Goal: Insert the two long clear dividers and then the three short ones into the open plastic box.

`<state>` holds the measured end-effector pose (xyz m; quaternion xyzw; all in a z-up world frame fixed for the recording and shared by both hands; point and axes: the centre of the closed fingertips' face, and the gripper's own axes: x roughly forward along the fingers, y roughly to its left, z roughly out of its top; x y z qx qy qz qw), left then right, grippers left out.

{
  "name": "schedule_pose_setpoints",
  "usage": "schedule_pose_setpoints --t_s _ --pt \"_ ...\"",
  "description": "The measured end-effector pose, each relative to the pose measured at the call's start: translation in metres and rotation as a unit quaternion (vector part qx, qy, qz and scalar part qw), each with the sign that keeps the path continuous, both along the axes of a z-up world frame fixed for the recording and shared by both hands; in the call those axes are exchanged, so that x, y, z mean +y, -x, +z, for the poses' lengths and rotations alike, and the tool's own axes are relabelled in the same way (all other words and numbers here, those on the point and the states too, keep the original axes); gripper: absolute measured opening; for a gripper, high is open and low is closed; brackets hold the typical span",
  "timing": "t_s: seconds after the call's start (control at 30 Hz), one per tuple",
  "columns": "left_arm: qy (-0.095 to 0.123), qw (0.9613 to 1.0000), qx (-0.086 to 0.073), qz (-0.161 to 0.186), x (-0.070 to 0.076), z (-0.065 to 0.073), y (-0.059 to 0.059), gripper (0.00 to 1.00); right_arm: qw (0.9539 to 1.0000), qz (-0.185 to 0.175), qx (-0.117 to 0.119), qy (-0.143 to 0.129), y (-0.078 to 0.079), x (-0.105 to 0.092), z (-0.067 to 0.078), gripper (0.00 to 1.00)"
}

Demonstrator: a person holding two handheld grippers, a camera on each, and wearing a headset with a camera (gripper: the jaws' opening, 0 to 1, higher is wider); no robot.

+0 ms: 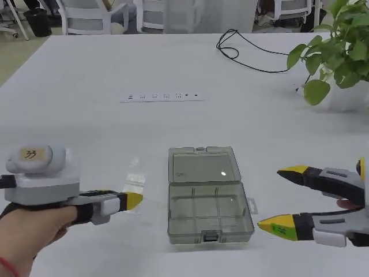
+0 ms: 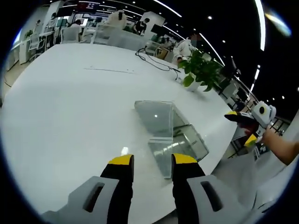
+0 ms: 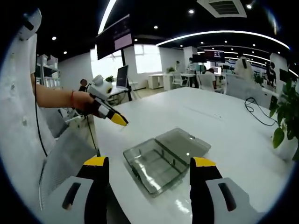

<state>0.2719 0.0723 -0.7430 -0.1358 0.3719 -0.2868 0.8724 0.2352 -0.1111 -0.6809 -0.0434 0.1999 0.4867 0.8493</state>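
Near desk edge, centre: open plastic box (image 1: 171, 214), lid (image 1: 204, 164) flat behind, dividers (image 1: 194, 202) gridding inside. Left gripper (image 1: 134, 200) at box's left, side-on in head view; in left gripper view jaws slightly apart, empty. Right gripper (image 1: 279, 198) at right, jaws wide, empty. Tag (image 1: 33, 154) on left one, roughly "33". Mid-desk power strip (image 1: 161, 96); far right corner cable (image 1: 242, 52), plant (image 1: 334, 52).
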Motion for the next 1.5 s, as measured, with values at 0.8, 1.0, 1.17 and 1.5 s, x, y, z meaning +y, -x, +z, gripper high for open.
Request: schedule_pose_setpoints --t_s 0.8,1.0,1.17,1.5 --pt "0.107 0.9927 -0.045 -0.032 -0.087 0.052 0.010 0.30 0.9924 -0.079 0.049 -0.080 -0.023 0.054 0.034 0.38" --pt "0.104 0.9922 -0.051 -0.045 -0.096 0.056 0.015 0.30 0.9915 -0.088 0.061 -0.074 -0.022 0.066 0.027 0.29" --pt "0.096 0.9924 -0.059 -0.050 -0.099 0.058 0.015 0.30 0.9894 -0.104 0.072 -0.071 -0.024 0.065 0.022 0.23" --pt "0.088 0.9918 -0.070 -0.060 -0.103 0.062 0.015 0.30 0.9822 -0.133 0.100 -0.087 -0.026 0.068 0.021 0.08"
